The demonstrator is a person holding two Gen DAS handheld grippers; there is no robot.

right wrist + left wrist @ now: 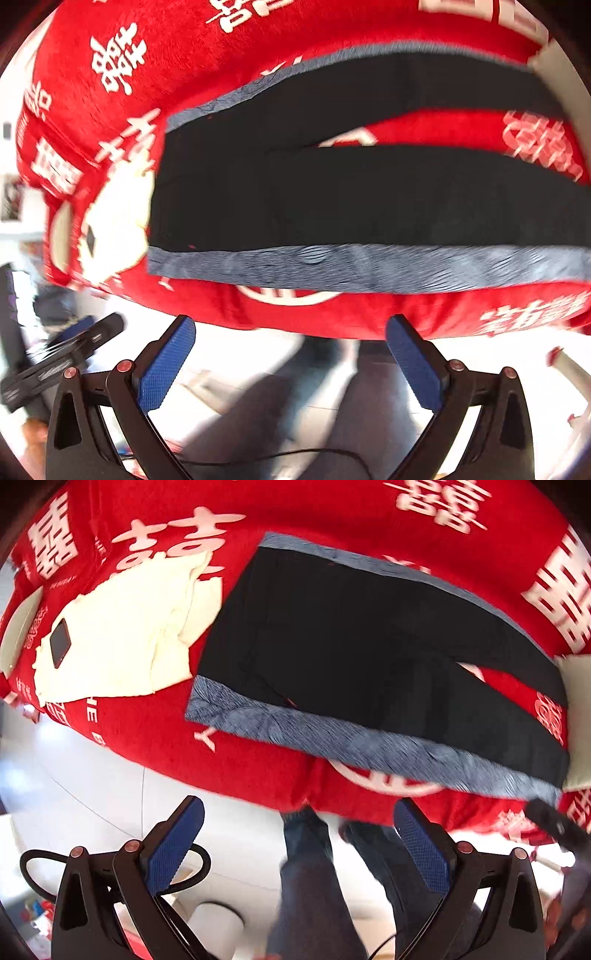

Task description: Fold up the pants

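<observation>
Left gripper (299, 834) and right gripper (290, 350), jaws spread, grasping nothing. Beyond, toward 12 o'clock: black pants (351, 642) with grey side bands, flat on red blanket (332, 513); cream cloth (122, 635) at 10 o'clock.

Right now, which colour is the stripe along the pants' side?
Grey-blue stripe on black pants; left wrist view.

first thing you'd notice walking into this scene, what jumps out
The bright red blanket with bold white characters fills the surface. Spread flat across it lie dark pants with grey-blue side stripes, legs parted. Beside the waistband sits a cream cloth with a dark phone on it; both grippers, left and right, hang open, off the near edge.
</observation>
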